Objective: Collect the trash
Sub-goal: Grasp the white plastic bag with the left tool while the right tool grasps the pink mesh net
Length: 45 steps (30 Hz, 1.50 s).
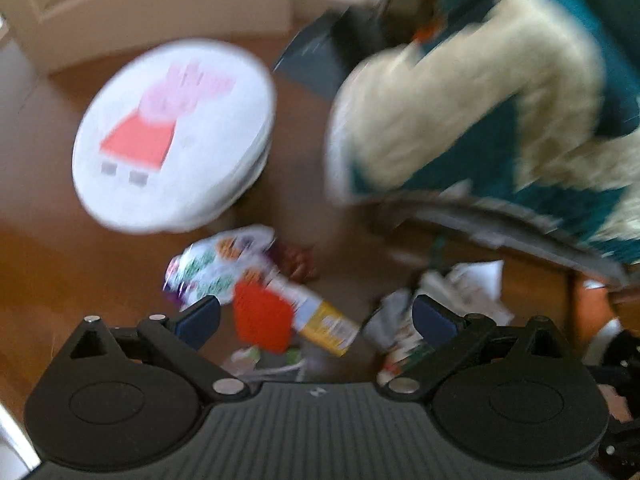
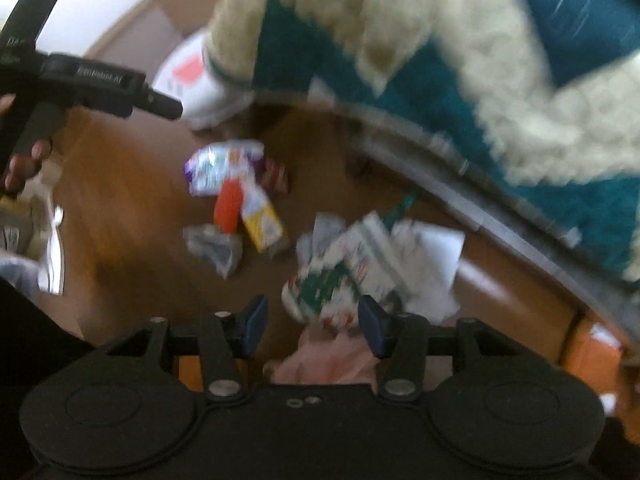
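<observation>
- Brown wooden floor, blurred.
- Teal and cream shaggy rug with grey edge.
- Round white stool with pink cartoon pig.
- Beige door behind.

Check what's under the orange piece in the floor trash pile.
The orange piece lies over a crumpled grey wrapper at its lower end, beside a yellow-and-white carton. Whatever sits directly beneath it is covered, and the frames are blurred.

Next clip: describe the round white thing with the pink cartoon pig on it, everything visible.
The round white lid bears a pixel-style pink pig in a red dress with grey feet. It looks like smooth plastic and caps a white container whose wall shows beneath its rim. It stands on the brown floor, apart from the wrappers, near a beige panel; blur hides finer detail.
</observation>
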Tool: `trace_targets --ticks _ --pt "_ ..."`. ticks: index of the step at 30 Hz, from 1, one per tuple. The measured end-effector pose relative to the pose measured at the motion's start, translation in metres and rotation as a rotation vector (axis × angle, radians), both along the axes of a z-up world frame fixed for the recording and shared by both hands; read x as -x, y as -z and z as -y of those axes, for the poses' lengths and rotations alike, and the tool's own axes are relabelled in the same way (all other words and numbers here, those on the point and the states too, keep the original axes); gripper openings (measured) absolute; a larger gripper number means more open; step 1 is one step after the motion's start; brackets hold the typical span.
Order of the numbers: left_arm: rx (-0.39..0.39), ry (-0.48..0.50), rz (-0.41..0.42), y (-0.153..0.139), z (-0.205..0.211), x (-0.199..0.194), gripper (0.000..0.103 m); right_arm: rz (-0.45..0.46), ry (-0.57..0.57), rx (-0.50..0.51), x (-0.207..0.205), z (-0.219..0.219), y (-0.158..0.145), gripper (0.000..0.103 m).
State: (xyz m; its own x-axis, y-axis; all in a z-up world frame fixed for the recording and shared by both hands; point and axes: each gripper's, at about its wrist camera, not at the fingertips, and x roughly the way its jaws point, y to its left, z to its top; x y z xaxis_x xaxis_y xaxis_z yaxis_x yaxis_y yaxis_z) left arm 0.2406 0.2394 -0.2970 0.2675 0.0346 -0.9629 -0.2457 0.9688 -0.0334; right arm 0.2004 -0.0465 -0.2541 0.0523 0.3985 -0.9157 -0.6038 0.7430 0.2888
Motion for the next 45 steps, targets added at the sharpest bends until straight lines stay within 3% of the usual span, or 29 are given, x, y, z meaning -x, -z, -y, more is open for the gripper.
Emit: trace_targets --ticks 8,14,18,24,28,30,35,37,39,42,45 --pt "0.023 -0.167 -0.21 0.103 -0.039 0.013 0.102 -0.167 -0.083 0.129 0.017 -0.019 0.089 0.051" --pt "0.075 -0.325 -0.345 0.169 -0.063 0.023 0.102 -0.141 -0.315 0.181 0.038 -0.039 0.12 0.051" --pt "0.156 -0.461 -0.408 0.209 -0.078 0.034 0.102 -0.155 -0.383 0.211 0.038 -0.048 0.145 0.05" --pt "0.203 -0.537 -0.467 0.249 -0.084 0.049 0.098 -0.198 -0.449 0.263 0.038 -0.06 0.188 0.05" --pt "0.218 -0.542 -0.486 0.265 -0.083 0.053 0.095 -0.225 -0.483 0.298 0.039 -0.07 0.211 0.05" --pt "0.237 -0.541 -0.488 0.27 -0.082 0.053 0.075 -0.23 -0.496 0.312 0.041 -0.075 0.22 0.05" --pt "0.246 -0.531 -0.477 0.274 -0.084 0.055 0.073 -0.227 -0.494 0.325 0.038 -0.082 0.233 0.047" --pt "0.24 -0.527 -0.464 0.27 -0.083 0.052 0.064 -0.21 -0.499 0.339 0.04 -0.081 0.231 0.034" --pt "0.236 -0.516 -0.458 0.265 -0.077 0.046 0.047 -0.195 -0.495 0.346 0.04 -0.08 0.23 0.02" --pt "0.24 -0.497 -0.45 0.257 -0.074 0.045 0.036 -0.18 -0.477 0.343 0.041 -0.078 0.225 0.015" --pt "0.245 -0.456 -0.435 0.242 -0.07 0.043 0.033 -0.182 -0.447 0.334 0.042 -0.072 0.213 0.013"
